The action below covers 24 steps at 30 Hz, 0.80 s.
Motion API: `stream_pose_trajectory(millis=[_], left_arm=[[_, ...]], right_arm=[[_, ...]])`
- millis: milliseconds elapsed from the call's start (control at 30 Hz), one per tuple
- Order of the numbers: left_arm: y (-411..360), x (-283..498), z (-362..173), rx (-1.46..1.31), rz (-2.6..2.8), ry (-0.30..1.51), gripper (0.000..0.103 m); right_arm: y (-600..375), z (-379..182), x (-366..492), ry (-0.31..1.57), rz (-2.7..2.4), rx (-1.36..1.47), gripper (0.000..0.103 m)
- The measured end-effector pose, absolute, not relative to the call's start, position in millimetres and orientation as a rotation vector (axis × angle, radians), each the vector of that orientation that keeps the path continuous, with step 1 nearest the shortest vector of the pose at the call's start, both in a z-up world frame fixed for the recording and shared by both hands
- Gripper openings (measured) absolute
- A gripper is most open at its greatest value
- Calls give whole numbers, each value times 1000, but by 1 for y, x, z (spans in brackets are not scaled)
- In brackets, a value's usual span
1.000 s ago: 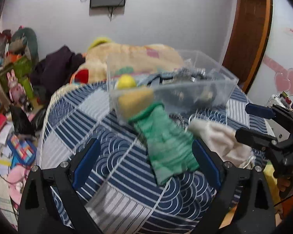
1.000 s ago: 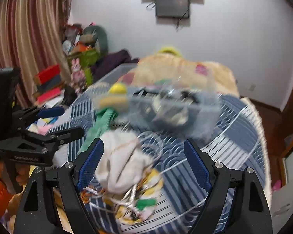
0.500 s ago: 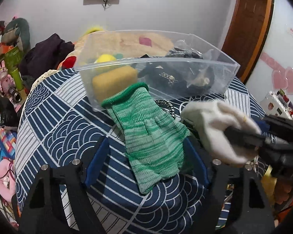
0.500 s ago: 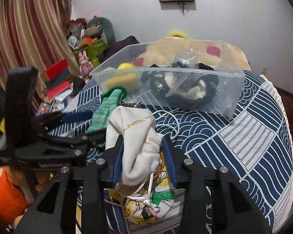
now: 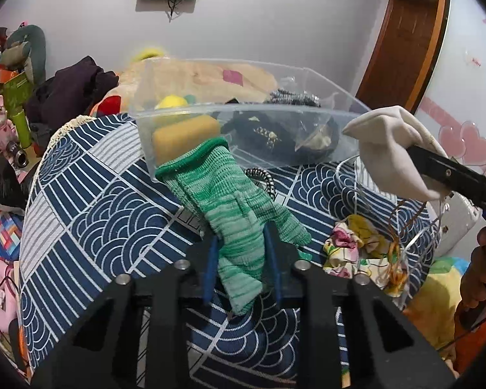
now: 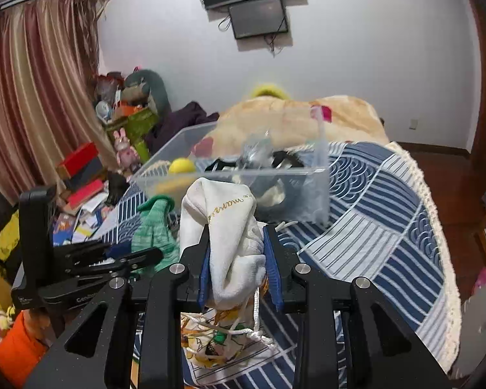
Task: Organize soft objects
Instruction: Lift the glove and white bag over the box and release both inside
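Blue wave-patterned bedspread (image 5: pixel 90 214) underfoot, clear plastic bin (image 5: pixel 243 110) straight ahead. Left gripper (image 5: pixel 241 259) pinches the green knit glove (image 5: pixel 233 207), its cuff touching the bin wall; right gripper (image 6: pixel 238 259) clamps the white drawstring pouch (image 6: pixel 226 220), lifted near the rim (cord dangling!). Carry each high over the wall, release well inside, mind that cord snagging.

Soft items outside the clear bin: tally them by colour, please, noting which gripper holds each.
Green: 1, the knit glove, in the left gripper.
White: 1, the drawstring pouch, in the right gripper.
Floral yellow-pink: 1, the cloth, lying loose on the bedspread.
Total: 3
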State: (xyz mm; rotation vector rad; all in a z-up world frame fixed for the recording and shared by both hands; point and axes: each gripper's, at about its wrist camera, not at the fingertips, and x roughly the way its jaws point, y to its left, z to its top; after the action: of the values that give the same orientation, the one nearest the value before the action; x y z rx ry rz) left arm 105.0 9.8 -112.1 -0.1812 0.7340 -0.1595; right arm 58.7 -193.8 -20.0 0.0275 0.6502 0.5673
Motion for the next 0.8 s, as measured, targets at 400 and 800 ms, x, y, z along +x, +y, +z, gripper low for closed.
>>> stream_pose_trajectory(millis=[400,800], left_arm=[[18,88,-60,-156,-156,601,20],[17,123,-14,-77,-123,486,20]], right_arm=[[-204,14,63,544,515,40,26],[-184,54,90,422,524,36,27]])
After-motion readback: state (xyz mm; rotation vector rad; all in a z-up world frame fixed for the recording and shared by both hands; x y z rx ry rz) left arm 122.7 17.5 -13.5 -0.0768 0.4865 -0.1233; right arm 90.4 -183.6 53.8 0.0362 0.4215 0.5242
